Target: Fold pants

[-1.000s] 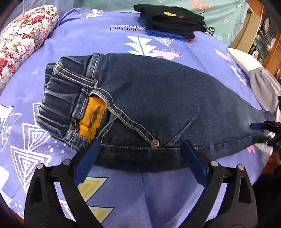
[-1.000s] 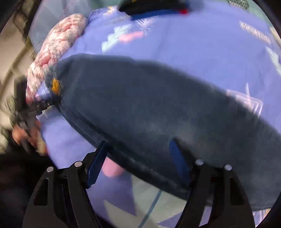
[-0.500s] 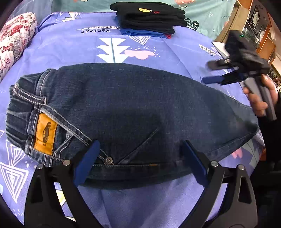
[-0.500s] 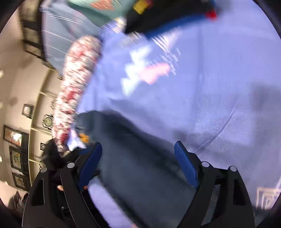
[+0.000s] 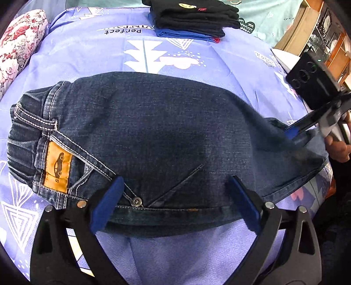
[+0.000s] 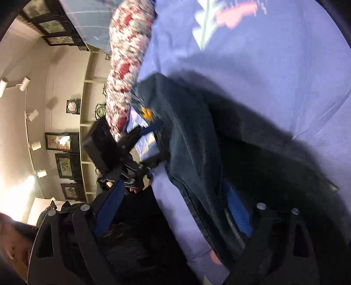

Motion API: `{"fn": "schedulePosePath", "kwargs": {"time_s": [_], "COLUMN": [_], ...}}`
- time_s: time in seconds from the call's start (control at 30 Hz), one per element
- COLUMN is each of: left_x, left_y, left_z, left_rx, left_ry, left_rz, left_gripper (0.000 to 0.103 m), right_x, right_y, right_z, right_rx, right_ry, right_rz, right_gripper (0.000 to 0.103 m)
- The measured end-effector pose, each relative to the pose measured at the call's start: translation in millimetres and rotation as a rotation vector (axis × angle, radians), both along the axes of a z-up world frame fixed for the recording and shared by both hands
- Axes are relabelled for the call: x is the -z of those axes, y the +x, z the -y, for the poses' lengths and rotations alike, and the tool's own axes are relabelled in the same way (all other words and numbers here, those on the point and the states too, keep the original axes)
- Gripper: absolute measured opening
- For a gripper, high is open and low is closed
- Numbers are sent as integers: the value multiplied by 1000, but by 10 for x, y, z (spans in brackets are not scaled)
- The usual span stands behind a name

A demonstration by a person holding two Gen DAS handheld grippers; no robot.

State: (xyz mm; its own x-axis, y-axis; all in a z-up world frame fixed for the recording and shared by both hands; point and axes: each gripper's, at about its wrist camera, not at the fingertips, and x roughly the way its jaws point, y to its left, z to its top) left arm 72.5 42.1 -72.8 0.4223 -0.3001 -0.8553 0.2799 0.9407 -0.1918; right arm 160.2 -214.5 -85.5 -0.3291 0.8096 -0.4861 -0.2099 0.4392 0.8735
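Dark-blue denim pants [image 5: 164,136], orange patch [image 5: 57,168]; purple patterned sheet [image 5: 87,54].

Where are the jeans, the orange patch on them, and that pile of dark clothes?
jeans [image 5: 164,131]: left wrist view, middle of the denim.
orange patch [image 5: 57,166]: left wrist view, centre of the label by the waistband.
pile of dark clothes [image 5: 193,15]: left wrist view, top black garment.

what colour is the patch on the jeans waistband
The patch on the jeans is mustard-orange with a dark car outline, clearest in the left wrist view.
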Motion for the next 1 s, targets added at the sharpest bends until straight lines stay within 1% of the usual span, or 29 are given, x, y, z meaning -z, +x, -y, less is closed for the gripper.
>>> {"fn": "schedulePosePath", "kwargs": {"time_s": [0.07,0.13,0.23,0.27,0.33,0.37,0.4,0.43,0.5,0.53,0.6,0.63,0.67,0.7,0.73,0.83,0.87,0.9,0.93,0.97,1.0], "left_x": [-6,-7,-12,-7,-13,-9,-8,-10,-13,-13,-13,-11,-11,-8,-8,-11,-13,-14,-17,-17,-18], "left_y": [-6,2,-17,-13,-25,-18,-10,-14,-37,-38,-36,-40,-43,-43,-45,-36,-30,-29,-27,-17,-15], "left_z": [-2,-8,-15,-22,-30,-27,-22,-15,-9,-14,-22,-27,-29,-29,-27,-19,-19,-21,-24,-25,-26], "left_rx": [-2,-5,-12,-15,-18,-20,-21,-22,-26,-26,-22,-20,-16,-14,-14,-13,-12,-11,-10,-9,-9], "left_ry": [1,2,8,7,1,2,2,1,4,1,-4,-5,-6,-6,-5,1,1,0,-2,-4,-4], "left_rz": [0,-4,-7,-11,-8,-8,-8,-8,-7,-7,-8,-9,-9,-9,-10,-11,-11,-11,-11,-11,-10], "left_gripper": [97,97,97,97,97,97,98,99,99,99,99,99,99,99,99,100,100,100,100,100,100], "right_x": [89,136,267,296,300,269,246,248,315,318,205,154,72,14,-63,-234,-276,-274,-255,-178,-100], "right_y": [137,311,519,519,411,329,297,310,475,570,787,832,871,884,885,821,788,777,750,718,681], "right_z": [-24,4,71,47,-146,-281,-370,-426,-398,-343,-105,-8,116,176,211,144,119,125,110,92,59], "right_rx": [15,48,74,55,-39,-90,-113,-110,-12,51,192,231,274,286,279,217,193,183,167,134,101], "right_ry": [7,-21,-1,14,93,122,122,129,204,231,308,332,368,402,428,324,238,180,131,75,63], "right_rz": [-18,-5,-85,-107,-155,-146,-116,-105,-161,-153,-80,-54,-18,-7,6,60,85,94,85,48,8], "right_gripper": [92,92,90,90,90,91,93,93,92,86,76,73,72,67,64,64,64,66,71,73,75]}}
